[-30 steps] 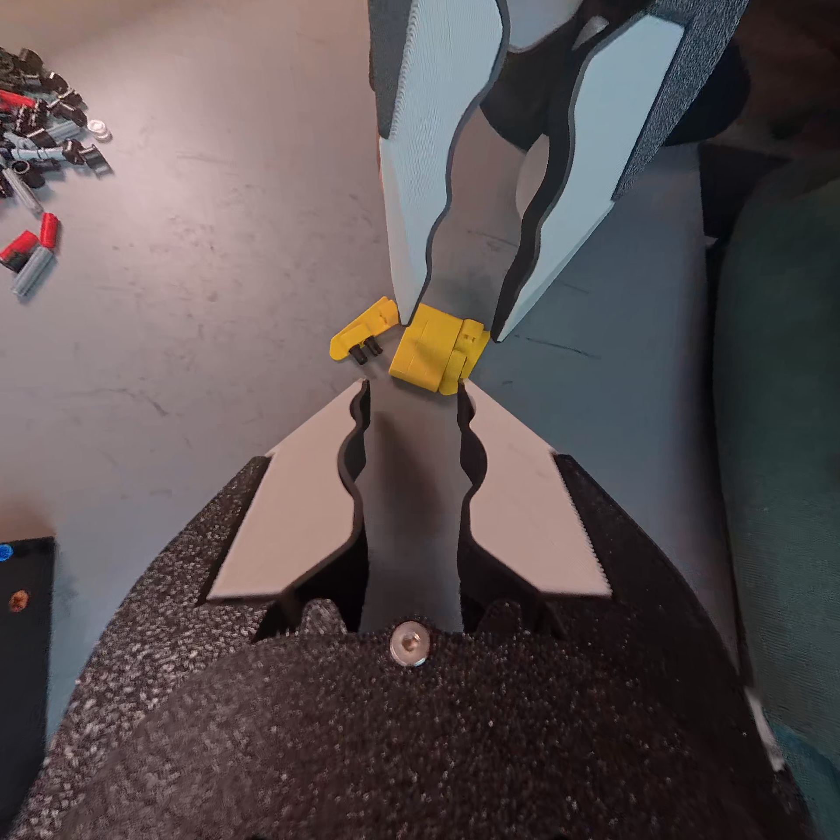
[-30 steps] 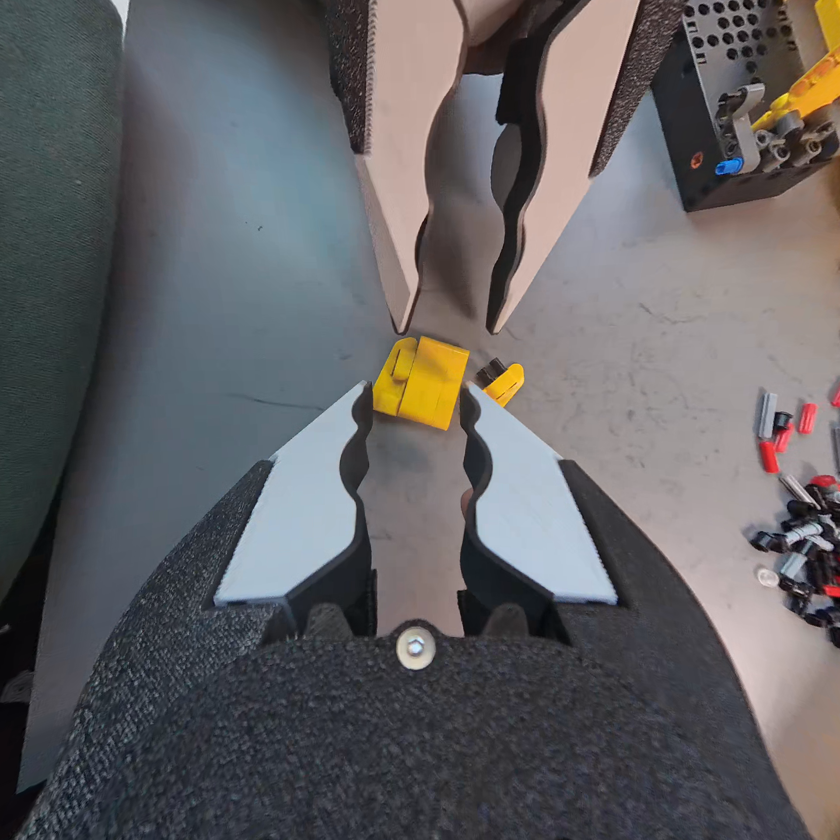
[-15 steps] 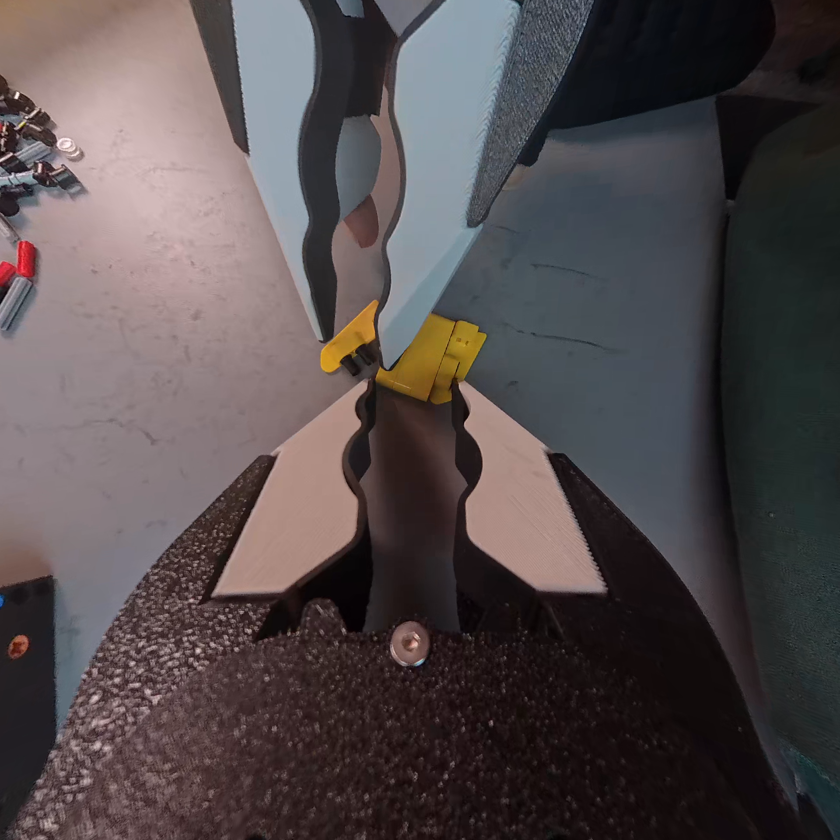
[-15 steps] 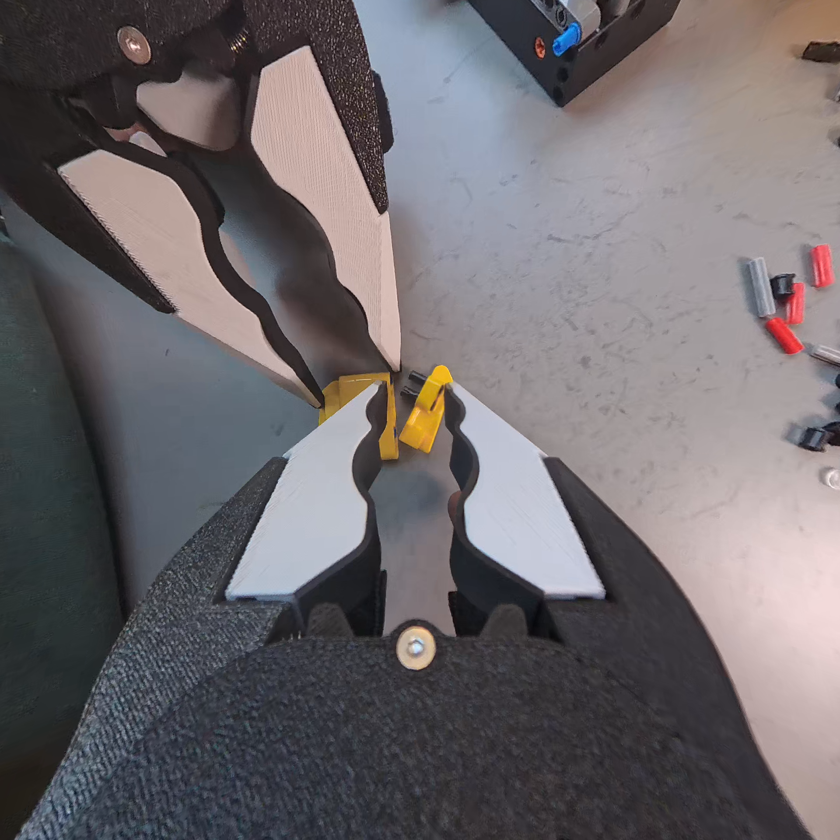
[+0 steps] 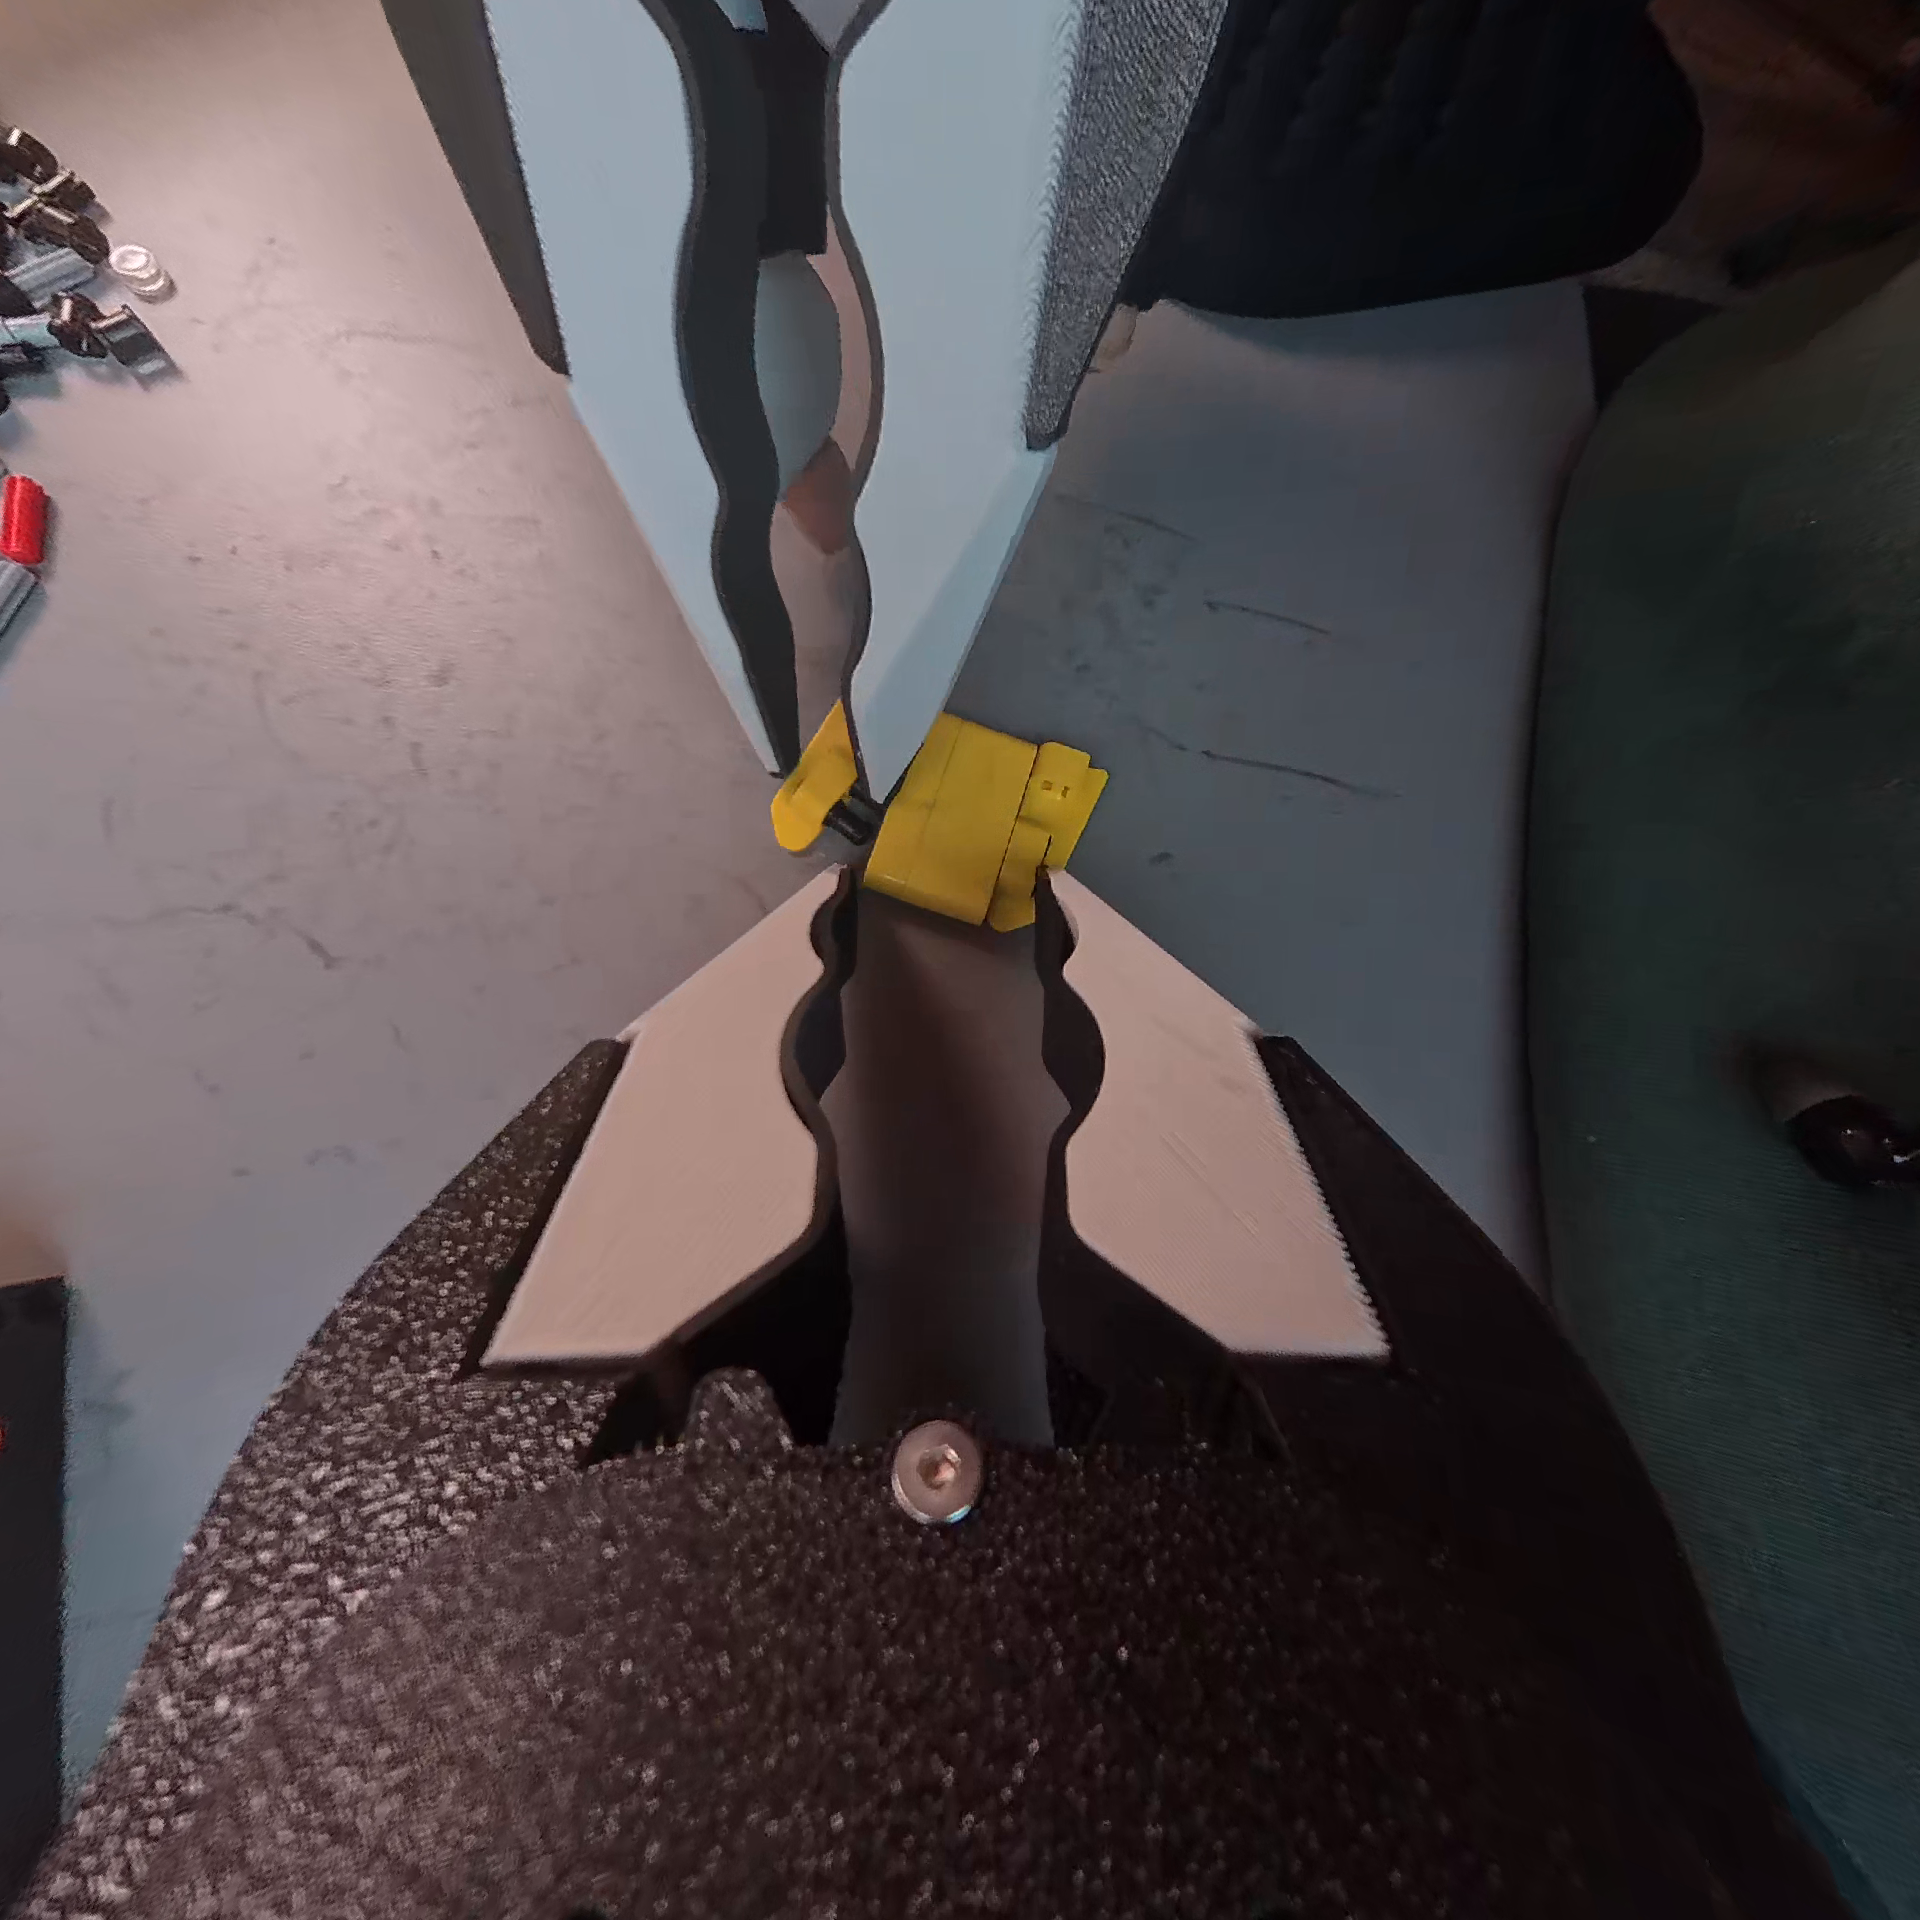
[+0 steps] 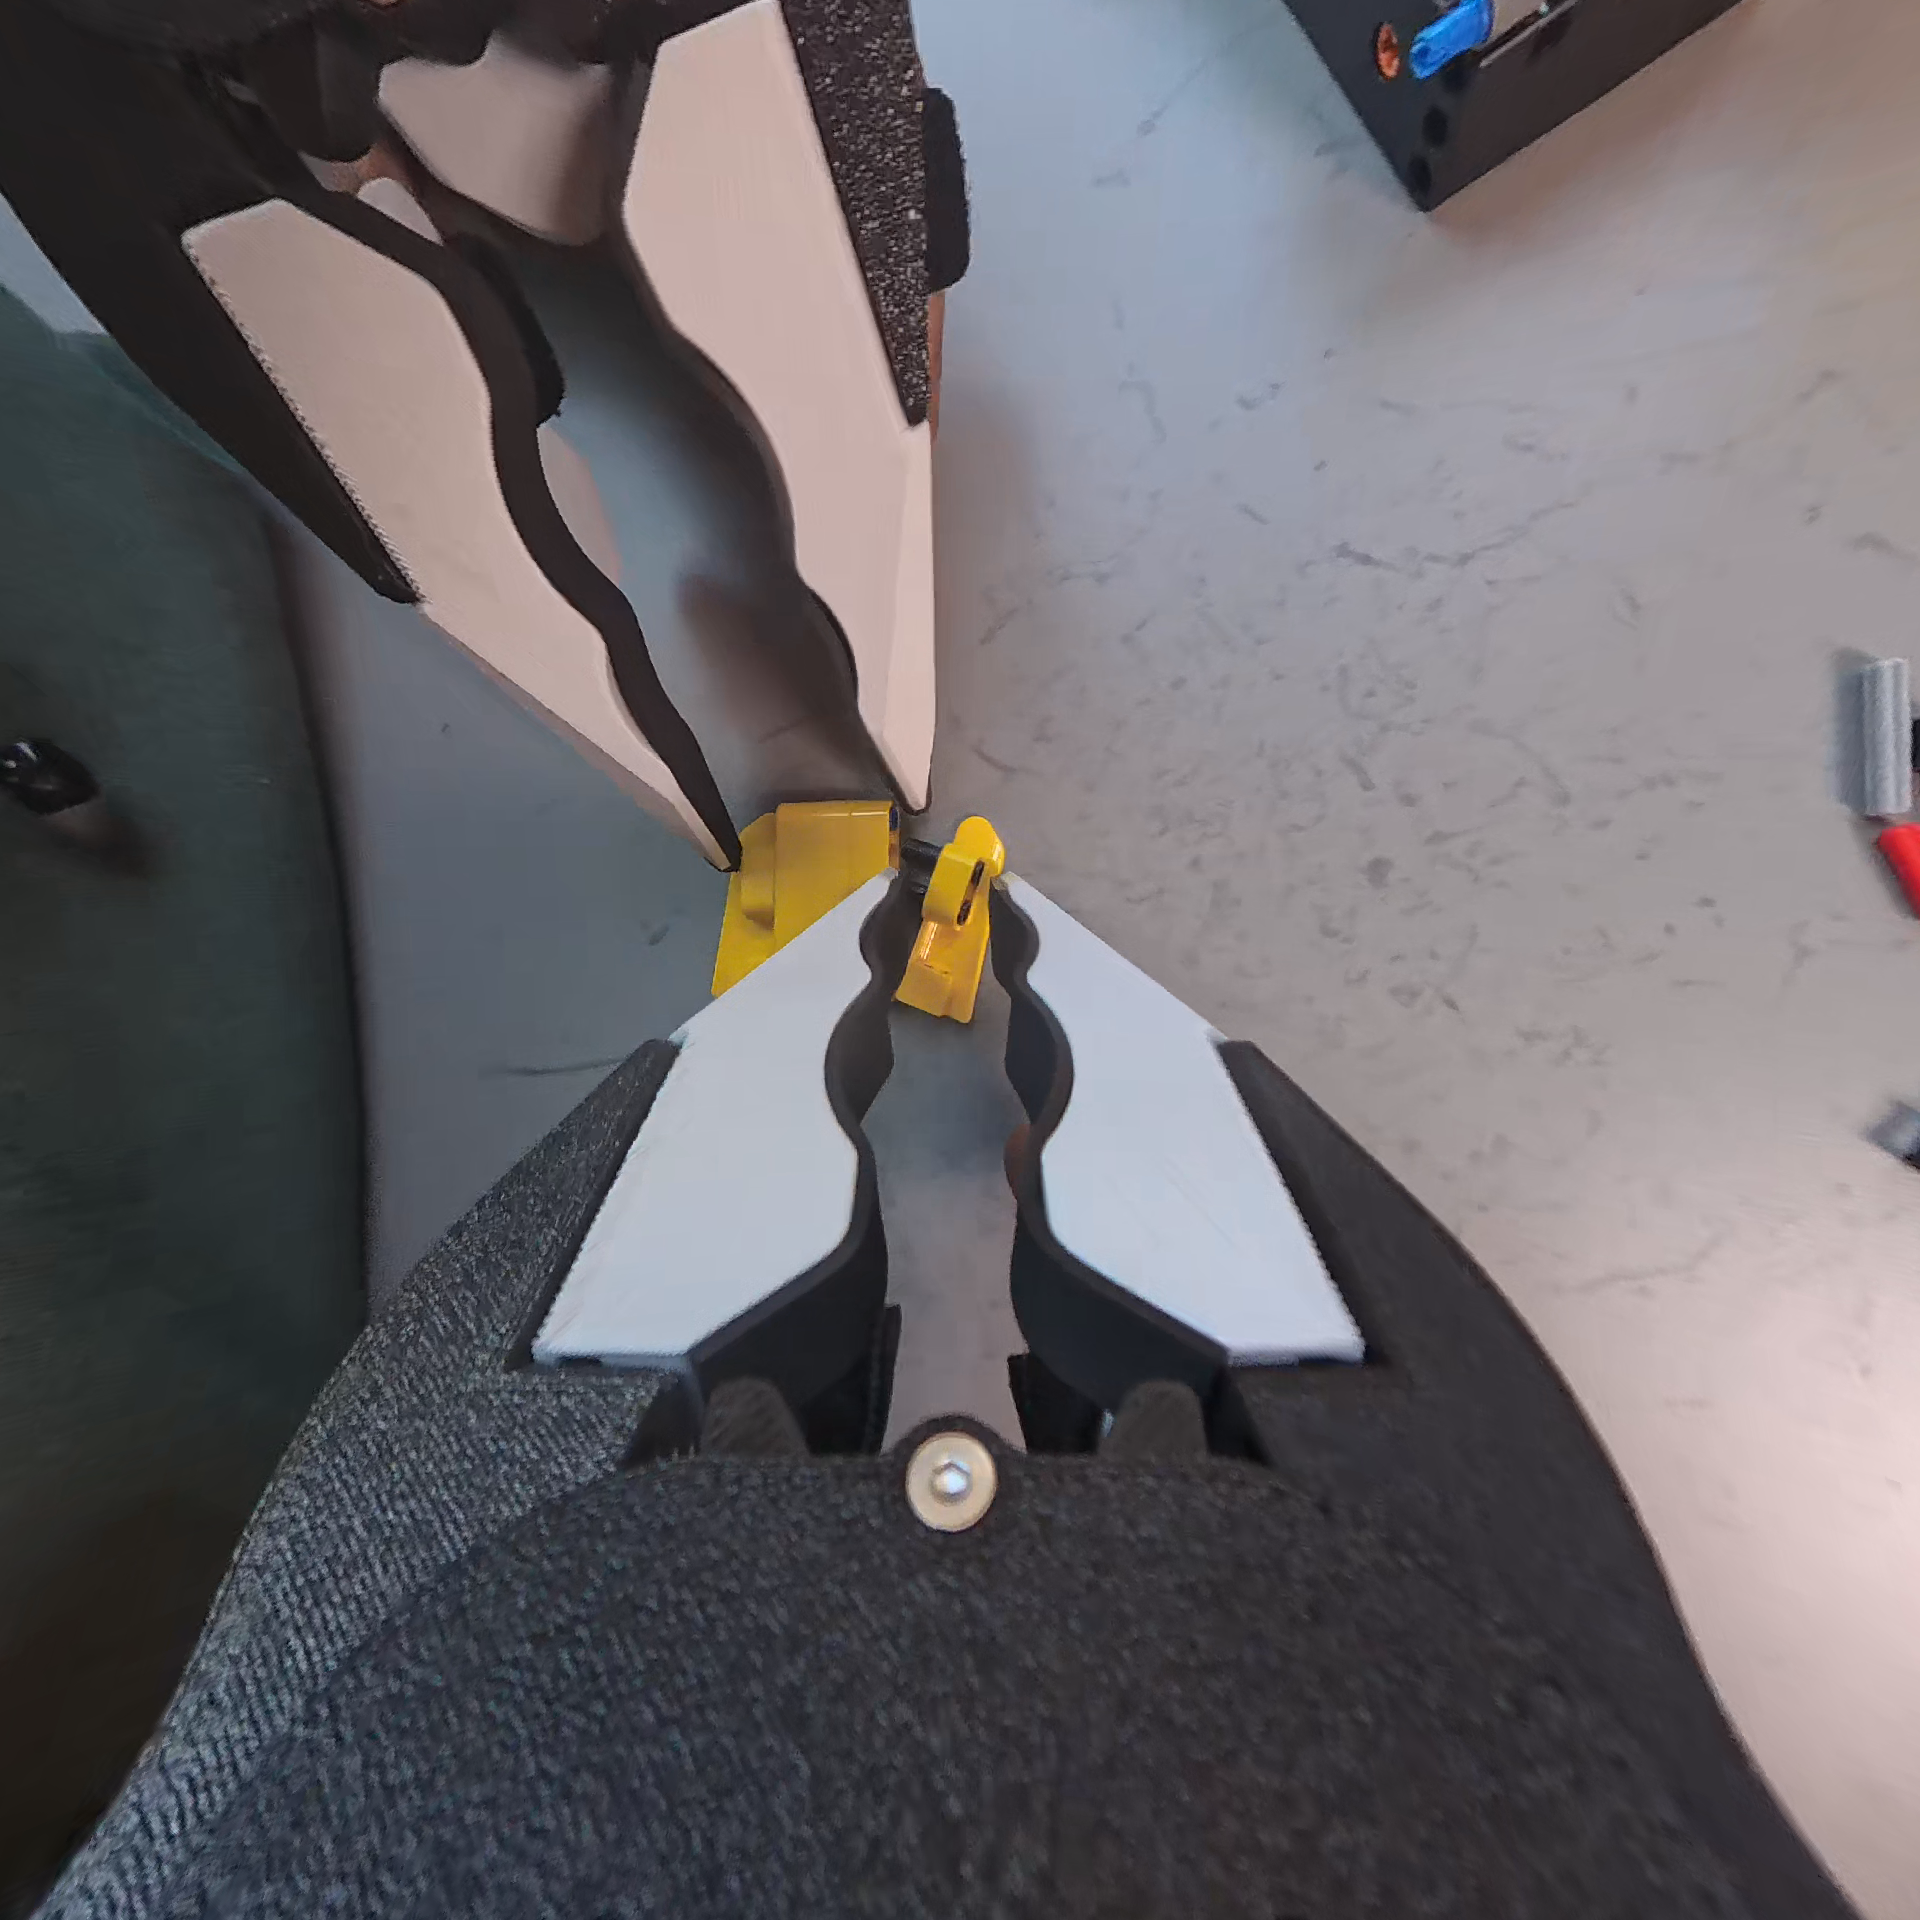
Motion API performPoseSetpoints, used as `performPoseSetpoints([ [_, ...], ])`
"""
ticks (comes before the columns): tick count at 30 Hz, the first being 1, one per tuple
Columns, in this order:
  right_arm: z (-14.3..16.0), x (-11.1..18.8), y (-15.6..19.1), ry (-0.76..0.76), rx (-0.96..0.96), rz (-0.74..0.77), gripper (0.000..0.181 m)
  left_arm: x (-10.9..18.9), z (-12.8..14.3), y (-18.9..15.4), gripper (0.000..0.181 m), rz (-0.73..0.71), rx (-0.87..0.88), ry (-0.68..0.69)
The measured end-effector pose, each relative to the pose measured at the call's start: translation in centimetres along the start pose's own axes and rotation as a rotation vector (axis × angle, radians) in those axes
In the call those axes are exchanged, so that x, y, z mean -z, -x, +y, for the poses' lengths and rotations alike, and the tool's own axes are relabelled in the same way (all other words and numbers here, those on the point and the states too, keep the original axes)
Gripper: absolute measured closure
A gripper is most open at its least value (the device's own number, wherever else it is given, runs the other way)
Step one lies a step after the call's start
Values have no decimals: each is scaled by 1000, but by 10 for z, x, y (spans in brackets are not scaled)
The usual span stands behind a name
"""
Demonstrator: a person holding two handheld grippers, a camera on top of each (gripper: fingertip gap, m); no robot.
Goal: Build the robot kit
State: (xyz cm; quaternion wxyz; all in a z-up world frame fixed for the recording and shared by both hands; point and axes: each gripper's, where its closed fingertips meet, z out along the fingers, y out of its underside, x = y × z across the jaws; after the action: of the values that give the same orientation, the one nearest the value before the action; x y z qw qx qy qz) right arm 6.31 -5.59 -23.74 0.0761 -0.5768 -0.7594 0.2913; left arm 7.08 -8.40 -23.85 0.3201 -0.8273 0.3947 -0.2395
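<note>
A yellow block (image 5: 961,831) sits on the grey table (image 5: 364,831) with a small yellow piece carrying black pins (image 5: 805,805) just to its left. My left gripper (image 5: 942,883), with beige fingers, is closed on the block's two sides. It enters the right wrist view from the top left (image 6: 821,831), its tips straddling the block (image 6: 805,847). My right gripper (image 6: 945,883), with pale blue fingers, is shut on the small yellow piece (image 6: 951,920). It comes down from the top in the left wrist view (image 5: 821,774). The piece's black pins point at the block's side.
A heap of small black, grey and red parts (image 5: 73,270) lies far left. Grey and red pins (image 6: 1881,738) lie at the right edge. A black perforated box with a blue pin (image 6: 1507,94) stands beyond. A dark green cushioned seat (image 5: 1745,935) borders the table edge. The grippers are tip to tip, or close to it.
The right gripper left the yellow block, shifted to the small yellow piece and closed on it. The left gripper's fingers narrowed onto the block. The small piece now sits close against the block's side.
</note>
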Motion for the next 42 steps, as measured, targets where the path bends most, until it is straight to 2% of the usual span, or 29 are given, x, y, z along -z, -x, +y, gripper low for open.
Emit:
performPoseSetpoints([
  [5, 5, 2, 6, 33, 191, -67, 169, 3, 1, -1, 147, 31, 27, -5],
  [15, 1, -2, 11, 23, 137, -146, 171, 1, -1, -3, 142, 35, -17, -15],
  [21, 1, -2, 10, -36, 84, -162, 173, 0, 0, -7, 153, 55, -25, -14],
  [26, 0, 0, 8, -75, 64, -160, 170, 0, 1, -5, 154, 52, -12, -10],
  [32, 4, 7, 6, -93, 79, -152, 169, 0, 2, -4, 157, 39, -25, -6],
  [42, 4, 1, 7, -63, 129, -137, 170, 0, 1, -5, 157, 30, -34, -6],
])
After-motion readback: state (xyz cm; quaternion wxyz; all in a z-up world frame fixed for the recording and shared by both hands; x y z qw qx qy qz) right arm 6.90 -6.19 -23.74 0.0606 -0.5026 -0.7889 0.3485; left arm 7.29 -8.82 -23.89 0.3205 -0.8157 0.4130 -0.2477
